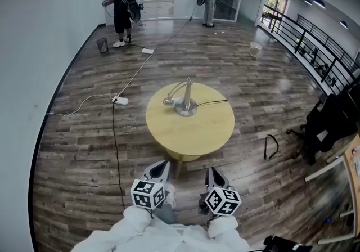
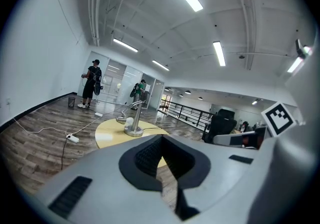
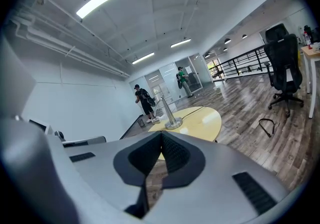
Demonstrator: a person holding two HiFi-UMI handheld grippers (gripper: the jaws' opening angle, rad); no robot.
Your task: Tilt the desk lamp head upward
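Note:
A silver desk lamp (image 1: 184, 100) stands on a round yellow table (image 1: 191, 133), its round base near the far middle and its head (image 1: 168, 100) drooping to the left. The same lamp (image 2: 133, 120) appears in the left gripper view and, far off, the lamp (image 3: 171, 115) in the right gripper view. My left gripper (image 1: 162, 170) and right gripper (image 1: 215, 176) hang side by side in front of the table's near edge, well short of the lamp. Both are shut with nothing between the jaws.
A black cord (image 1: 212, 102) runs from the lamp off the table to the right. White power strips (image 1: 120, 99) and cables lie on the wood floor at left. Two people (image 1: 121, 8) stand at the far wall. A black office chair (image 1: 326, 124) and a railing stand at right.

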